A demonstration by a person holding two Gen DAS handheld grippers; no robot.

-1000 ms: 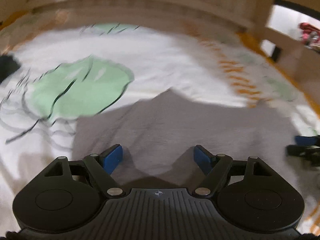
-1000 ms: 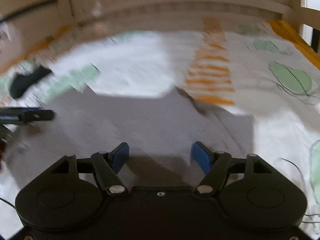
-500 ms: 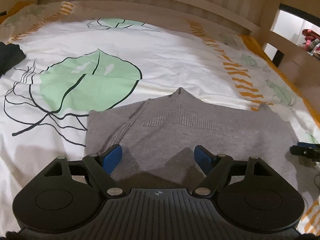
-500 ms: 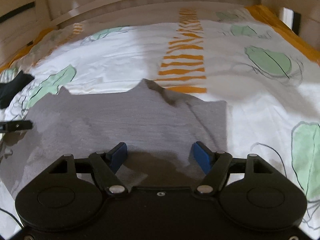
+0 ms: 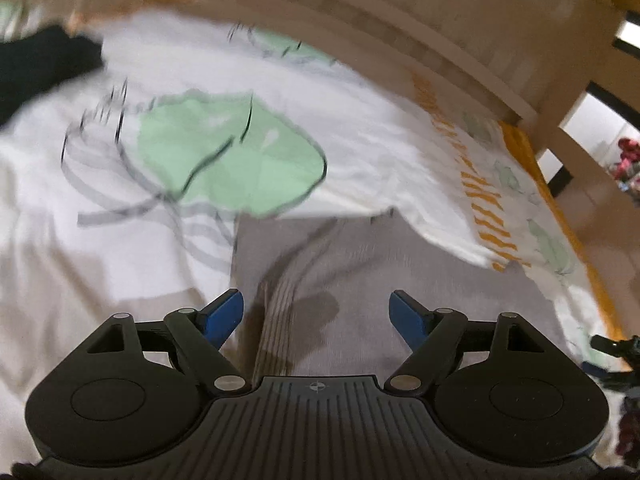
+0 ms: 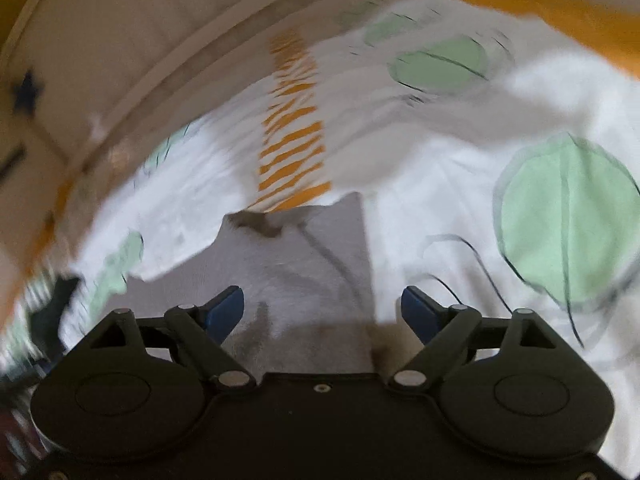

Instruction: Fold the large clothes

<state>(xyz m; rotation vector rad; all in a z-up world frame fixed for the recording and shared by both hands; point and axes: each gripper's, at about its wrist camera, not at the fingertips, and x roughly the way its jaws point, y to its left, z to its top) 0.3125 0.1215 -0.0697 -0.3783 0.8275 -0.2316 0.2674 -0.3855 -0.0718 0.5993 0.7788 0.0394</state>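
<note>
A grey sweater (image 5: 400, 288) lies flat on the bed's white sheet (image 5: 380, 152), printed with green leaves and orange stripes. A wooden bed frame (image 5: 440, 52) curves across the top. Left gripper (image 5: 316, 312) jaws stand wide and empty; right gripper (image 6: 322, 308) jaws are opening, clamping nothing.

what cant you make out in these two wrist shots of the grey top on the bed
- Left wrist: near edge of grey garment hidden behind left gripper.
- Left wrist: dark cloth blurred, cut off by the frame edge.
- Right wrist: garment's left part hidden behind right gripper; motion blur smears its folds.
</note>
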